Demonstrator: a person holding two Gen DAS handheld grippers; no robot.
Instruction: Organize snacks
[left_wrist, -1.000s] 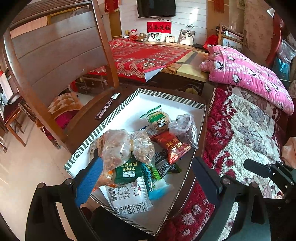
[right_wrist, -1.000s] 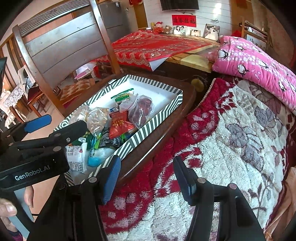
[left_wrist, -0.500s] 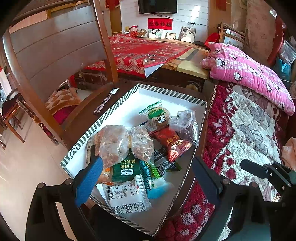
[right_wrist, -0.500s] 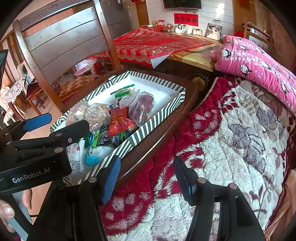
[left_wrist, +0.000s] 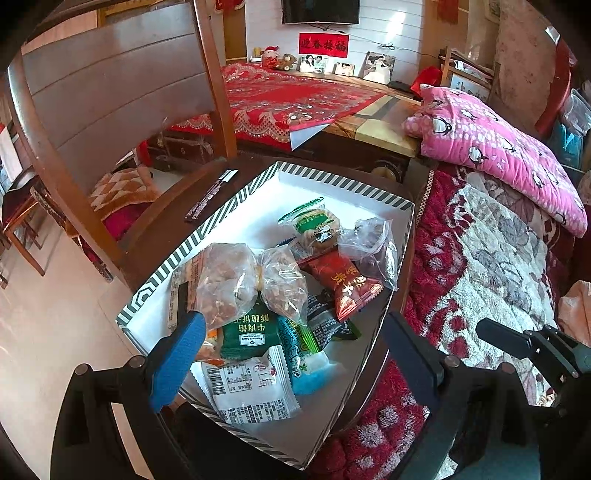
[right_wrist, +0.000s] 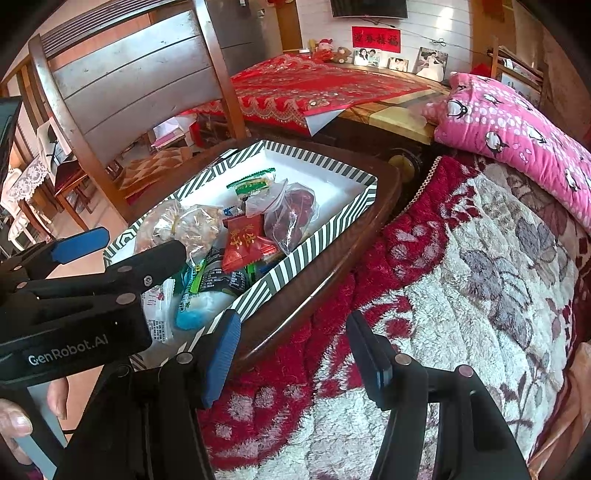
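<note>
A striped white box (left_wrist: 343, 186) on a wooden chair seat holds several snacks: clear bags of nuts (left_wrist: 236, 288), a red packet (left_wrist: 351, 286), a green packet (left_wrist: 251, 332), a white packet (left_wrist: 251, 387) and a round biscuit pack (left_wrist: 317, 225). The box also shows in the right wrist view (right_wrist: 332, 173). My left gripper (left_wrist: 291, 354) is open and empty, hovering over the near end of the box. My right gripper (right_wrist: 291, 350) is open and empty, above the blanket beside the chair edge.
The wooden chair back (left_wrist: 122, 92) rises at the left. A dark strip (left_wrist: 210, 195) lies on the seat beside the box. A red and white floral blanket (right_wrist: 461, 277) covers the right. A pink pillow (left_wrist: 498, 147) lies behind it.
Both grippers have drawn back slightly and lifted; the view tilts up a little. The snacks and box have not moved.
</note>
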